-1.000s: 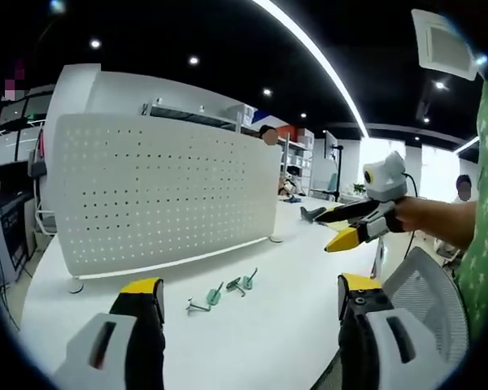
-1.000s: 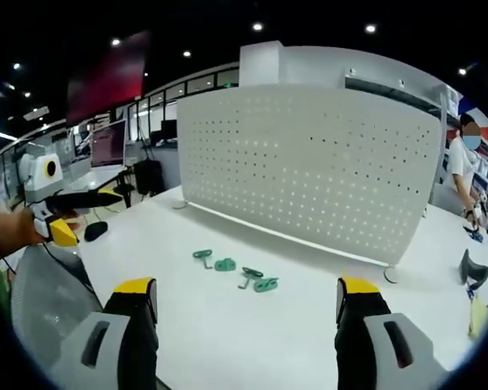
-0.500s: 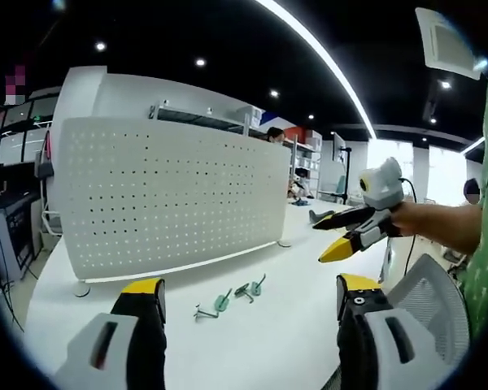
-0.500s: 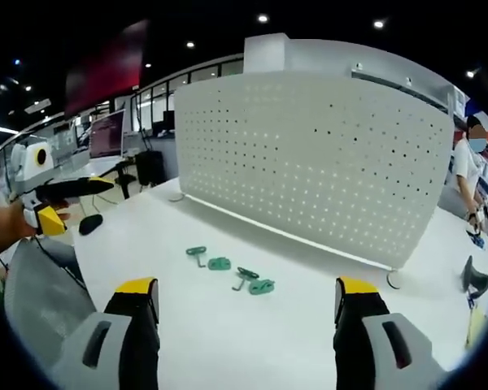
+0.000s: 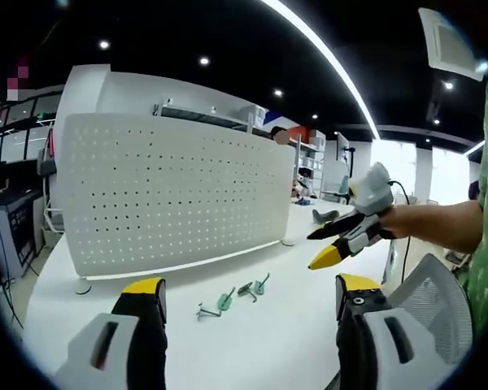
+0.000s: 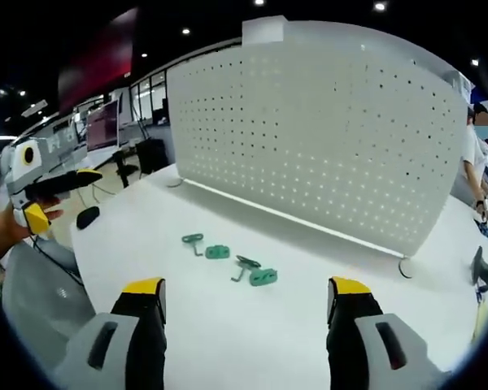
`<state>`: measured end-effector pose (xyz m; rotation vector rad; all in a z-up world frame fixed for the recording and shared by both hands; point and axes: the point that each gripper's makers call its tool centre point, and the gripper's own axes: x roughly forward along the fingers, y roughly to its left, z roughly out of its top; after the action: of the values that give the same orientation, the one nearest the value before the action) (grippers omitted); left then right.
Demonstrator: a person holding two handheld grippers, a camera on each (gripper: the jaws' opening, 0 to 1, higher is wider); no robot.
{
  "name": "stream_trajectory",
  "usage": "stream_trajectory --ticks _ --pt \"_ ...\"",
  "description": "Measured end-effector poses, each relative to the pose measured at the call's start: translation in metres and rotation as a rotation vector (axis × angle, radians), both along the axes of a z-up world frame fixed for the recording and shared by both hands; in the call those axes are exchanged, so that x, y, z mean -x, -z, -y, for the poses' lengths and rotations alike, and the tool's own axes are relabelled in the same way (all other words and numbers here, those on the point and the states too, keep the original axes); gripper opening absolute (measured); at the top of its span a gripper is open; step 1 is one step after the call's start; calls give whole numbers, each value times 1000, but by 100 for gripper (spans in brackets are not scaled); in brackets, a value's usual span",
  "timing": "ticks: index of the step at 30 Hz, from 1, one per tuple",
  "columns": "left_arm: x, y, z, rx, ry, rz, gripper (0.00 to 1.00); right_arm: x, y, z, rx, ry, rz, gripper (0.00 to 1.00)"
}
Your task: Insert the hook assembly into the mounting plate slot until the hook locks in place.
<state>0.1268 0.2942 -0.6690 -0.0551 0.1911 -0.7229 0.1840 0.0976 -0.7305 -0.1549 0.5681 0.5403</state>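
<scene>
My left gripper point(image 5: 242, 296) hangs above the white table point(image 6: 228, 325), jaws spread wide, holding nothing. Two green hook assemblies point(image 6: 263, 277) lie side by side on the table, just short of the upright perforated mounting plate point(image 6: 325, 138). My right gripper point(image 6: 242, 294) is likewise agape and empty, above the table edge. Risk as I judge it: hooks are small and flat-lying; a shallow pinch could skid one away, or seat it crooked in a slot
</scene>
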Motion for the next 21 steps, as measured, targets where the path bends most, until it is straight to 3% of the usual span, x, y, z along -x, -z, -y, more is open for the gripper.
stream_trajectory --ticks 21 --pt "-2 5 2 3 7 -11 87 -17 28 -3 -4 9 -92 69"
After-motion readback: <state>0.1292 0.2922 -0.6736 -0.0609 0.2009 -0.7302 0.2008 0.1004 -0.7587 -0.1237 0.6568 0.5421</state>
